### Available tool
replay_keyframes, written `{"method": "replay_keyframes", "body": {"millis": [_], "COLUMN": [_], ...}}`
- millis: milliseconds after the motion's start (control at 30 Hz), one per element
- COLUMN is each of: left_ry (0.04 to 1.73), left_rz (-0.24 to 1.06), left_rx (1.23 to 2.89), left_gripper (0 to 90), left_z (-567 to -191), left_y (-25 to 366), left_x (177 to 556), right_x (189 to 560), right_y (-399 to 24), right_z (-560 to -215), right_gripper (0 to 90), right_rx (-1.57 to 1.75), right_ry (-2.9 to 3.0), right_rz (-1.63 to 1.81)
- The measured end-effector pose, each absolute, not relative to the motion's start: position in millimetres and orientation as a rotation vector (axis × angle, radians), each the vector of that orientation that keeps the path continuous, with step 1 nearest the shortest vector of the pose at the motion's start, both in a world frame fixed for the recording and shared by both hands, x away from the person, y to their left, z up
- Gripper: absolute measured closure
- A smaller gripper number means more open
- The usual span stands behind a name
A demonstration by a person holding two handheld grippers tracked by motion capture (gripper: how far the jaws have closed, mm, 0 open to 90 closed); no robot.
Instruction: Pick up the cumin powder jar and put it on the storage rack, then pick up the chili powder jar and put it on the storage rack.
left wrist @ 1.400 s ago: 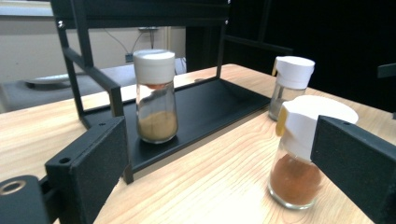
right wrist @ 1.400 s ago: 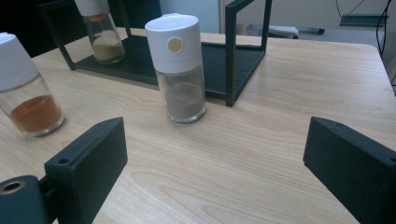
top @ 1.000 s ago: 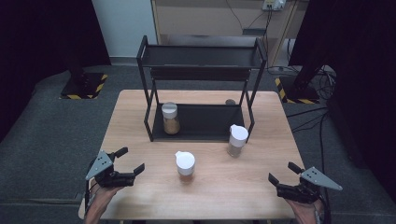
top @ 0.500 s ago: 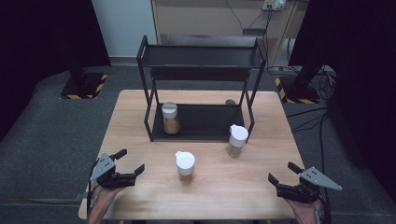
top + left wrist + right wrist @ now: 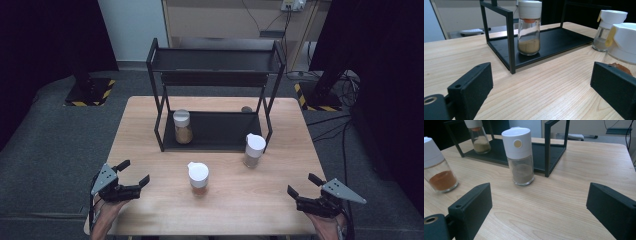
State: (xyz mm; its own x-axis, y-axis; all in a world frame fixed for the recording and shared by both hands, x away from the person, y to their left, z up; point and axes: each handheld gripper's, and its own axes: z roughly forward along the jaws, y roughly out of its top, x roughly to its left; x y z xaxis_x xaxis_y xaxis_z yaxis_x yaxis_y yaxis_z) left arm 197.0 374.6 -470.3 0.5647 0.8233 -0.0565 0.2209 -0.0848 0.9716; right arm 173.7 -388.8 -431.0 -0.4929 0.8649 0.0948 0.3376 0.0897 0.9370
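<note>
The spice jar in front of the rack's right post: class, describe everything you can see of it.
The spice jar is clear glass, as it looks, with a tall white cap bearing a small tan round dot on its side. It holds grey-brown powder, filling roughly the lower half. It stands upright, cap shut, on the wooden table, just in front of the black rack, apart from its post. Neither gripper touches it.

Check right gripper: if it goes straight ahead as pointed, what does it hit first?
Probably the grey-powder jar, standing just left of centre between the open jaws of the right gripper; it might slip past to the rack's corner post.
</note>
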Motion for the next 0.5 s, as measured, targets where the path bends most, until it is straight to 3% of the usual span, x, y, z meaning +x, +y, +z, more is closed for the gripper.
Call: {"method": "replay_keyframes", "body": {"millis": [500], "left_ry": [0.858], "left_rz": [0.603], "left_rx": [1.648], "left_gripper": [3.0], "left_z": [-468.0], "left_y": [371.1], "left_x": [196.6], "right_x": [174.2], "right_y": [-388.8], "right_z": [-430.7], "right_gripper": [6.5], "right_rx": [1.173], "right_ry": [1.888], "right_rz": [1.405]}}
